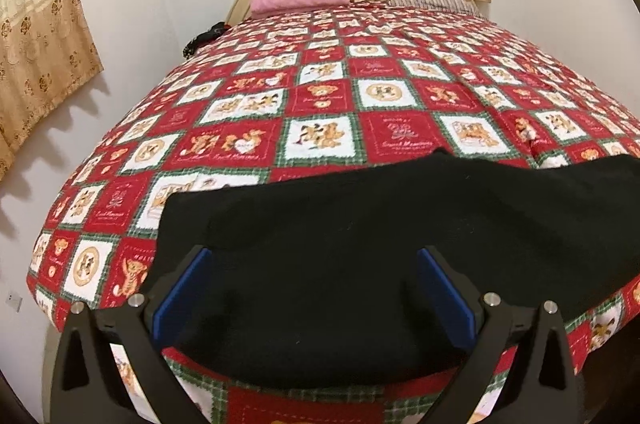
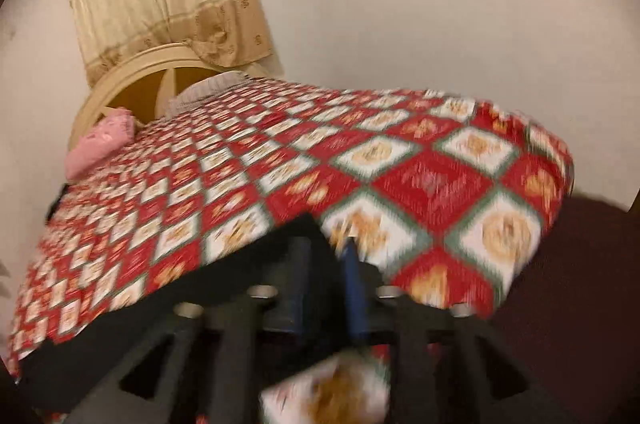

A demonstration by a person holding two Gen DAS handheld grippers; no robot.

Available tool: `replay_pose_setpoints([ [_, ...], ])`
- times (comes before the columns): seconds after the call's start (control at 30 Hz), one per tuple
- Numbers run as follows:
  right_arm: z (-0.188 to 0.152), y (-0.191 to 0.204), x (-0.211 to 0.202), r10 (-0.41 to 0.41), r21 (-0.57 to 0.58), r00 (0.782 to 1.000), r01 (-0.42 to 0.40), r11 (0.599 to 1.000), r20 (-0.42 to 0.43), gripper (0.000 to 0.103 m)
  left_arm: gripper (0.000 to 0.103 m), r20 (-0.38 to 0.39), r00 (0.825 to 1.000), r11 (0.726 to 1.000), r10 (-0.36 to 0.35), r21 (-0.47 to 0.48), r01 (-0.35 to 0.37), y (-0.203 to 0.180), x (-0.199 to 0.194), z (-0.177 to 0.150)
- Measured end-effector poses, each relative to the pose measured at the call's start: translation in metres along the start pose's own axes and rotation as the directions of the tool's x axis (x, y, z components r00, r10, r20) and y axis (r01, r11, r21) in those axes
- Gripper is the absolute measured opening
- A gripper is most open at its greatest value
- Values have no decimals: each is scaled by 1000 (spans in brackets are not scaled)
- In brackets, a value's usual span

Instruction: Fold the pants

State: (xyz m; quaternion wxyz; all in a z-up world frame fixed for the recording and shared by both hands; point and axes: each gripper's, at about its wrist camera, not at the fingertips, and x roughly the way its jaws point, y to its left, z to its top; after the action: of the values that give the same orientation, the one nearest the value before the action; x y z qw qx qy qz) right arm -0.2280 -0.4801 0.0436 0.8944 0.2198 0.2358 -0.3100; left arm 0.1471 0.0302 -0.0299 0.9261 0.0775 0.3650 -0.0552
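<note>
The pants [image 1: 340,264] lie flat across the near edge of the bed [image 1: 320,95], a black band running under and ahead of the left gripper [image 1: 316,288]. Its fingers [image 1: 184,288] stand wide apart, with cloth between them but not pinched. In the blurred right view the right gripper [image 2: 324,288] shows its blue pads apart, nothing clamped; the pants' end sits just left of and under its fingers.

The next fold seems due. To do it well, pinch through both layers at the edge, lift low and lay the end squarely over so the edges meet.

The pants look soft, matte and thick like fleece, with rounded edges. The bedspread is a thin printed cotton, checked red and white.
</note>
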Motion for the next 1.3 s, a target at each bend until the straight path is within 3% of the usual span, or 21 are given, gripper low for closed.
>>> replay_pose_setpoints([
  [0.13, -21, 9, -7, 5, 15, 1000, -5, 1000, -11, 63, 103, 9, 1000, 1000, -26, 14, 25, -8, -2, 3],
  [0.23, -29, 7, 13, -19, 47, 996, 23, 999, -91, 63, 103, 20, 999, 999, -33, 25, 32, -10, -7, 1],
  [0.33, -32, -4, 24, 102, 195, 987, -77, 978, -122, 63, 103, 16, 1000, 1000, -12, 24, 11, -6, -8, -4],
  [0.53, -32, -9, 35, 173, 265, 979, -140, 954, -108, 63, 103, -13, 1000, 1000, -1, -22, 1, 8, -3, -6],
  [0.67, -25, -21, 37, 234, 353, 969, -194, 915, -75, 63, 103, 0, 1000, 1000, -2, -18, 2, 5, -6, -4],
  [0.73, -20, -20, 36, 218, 330, 974, -185, 926, -64, 54, 103, 5, 1000, 1000, -2, -4, 2, 2, -7, -3],
  [0.77, -19, -18, 38, 210, 314, 975, -178, 933, -70, 35, 103, 2, 1000, 1000, -2, 4, 2, 0, -6, -3],
  [0.8, -18, -18, 41, 200, 299, 976, -167, 939, -82, 6, 103, 0, 1000, 1000, -1, 11, 1, -2, -5, -3],
  [0.83, -17, -15, 44, 184, 278, 978, -150, 949, -102, 4, 103, -1, 1000, 1000, 0, 15, 0, -3, -5, -3],
  [1.03, 2, 3, 19, 153, 67, 988, -152, 986, -6, 4, 103, 8, 1000, 1000, 8, 24, -8, -4, -7, -2],
  [1.17, -5, -15, 39, 46, 64, 993, -40, 997, -105, 5, 103, -1, 1000, 1000, 1, 7, -1, -1, -4, -2],
  [1.23, -13, -29, 46, 62, 117, 990, -47, 992, -130, 8, 103, -5, 1000, 1000, 3, 9, -3, -1, -4, -3],
  [1.27, -13, -35, 42, 72, 159, 991, -54, 986, -110, 13, 103, -3, 1000, 1000, 6, 13, -6, -1, -5, -4],
  [1.3, -15, -38, 34, 39, 216, 995, -19, 976, -89, 25, 103, 1, 1000, 1000, 9, 16, -9, 0, -6, -4],
])
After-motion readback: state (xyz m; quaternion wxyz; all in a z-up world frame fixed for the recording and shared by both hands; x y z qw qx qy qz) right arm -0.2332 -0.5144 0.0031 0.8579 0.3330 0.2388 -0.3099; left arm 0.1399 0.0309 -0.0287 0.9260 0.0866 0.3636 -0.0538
